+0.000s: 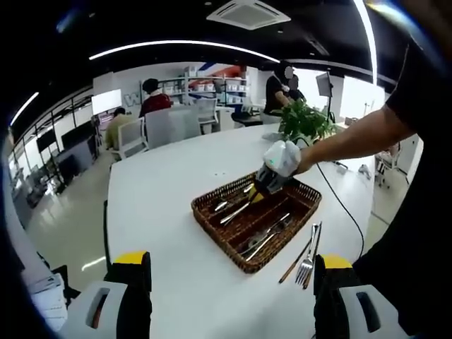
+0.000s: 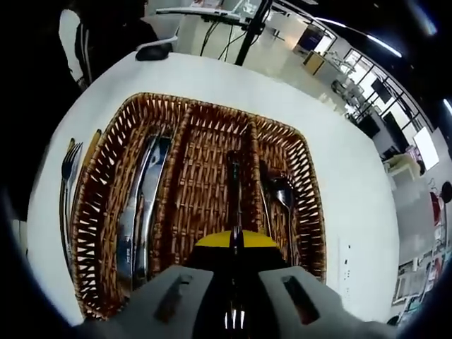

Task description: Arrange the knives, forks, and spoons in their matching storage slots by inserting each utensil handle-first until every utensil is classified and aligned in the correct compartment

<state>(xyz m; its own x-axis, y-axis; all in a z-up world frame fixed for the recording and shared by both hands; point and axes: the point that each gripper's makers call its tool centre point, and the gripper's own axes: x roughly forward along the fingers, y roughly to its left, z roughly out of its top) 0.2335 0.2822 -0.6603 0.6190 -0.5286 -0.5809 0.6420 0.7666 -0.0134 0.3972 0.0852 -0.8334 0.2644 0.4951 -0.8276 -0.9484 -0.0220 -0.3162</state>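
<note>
My right gripper [image 2: 235, 244] was clamped on a fork [image 2: 234, 185] over the wicker tray [image 2: 106, 176], mid-frame; my left gripper [image 1: 229, 272] hung open, low in its frame. Judging best: keep the handle along the middle slot, then lower gently.

Left gripper [image 1: 229, 282] fingers spread apart, nothing between; right gripper [image 2: 235, 248] fingers closed, arm outstretched.

One wicker basket [image 2: 106, 176] with three compartments. Two knives [image 2: 145, 205] lie in one, two spoons [image 2: 282, 194] in another. One fork [image 2: 67, 169] lies on the tabletop [image 2: 353, 155].
</note>
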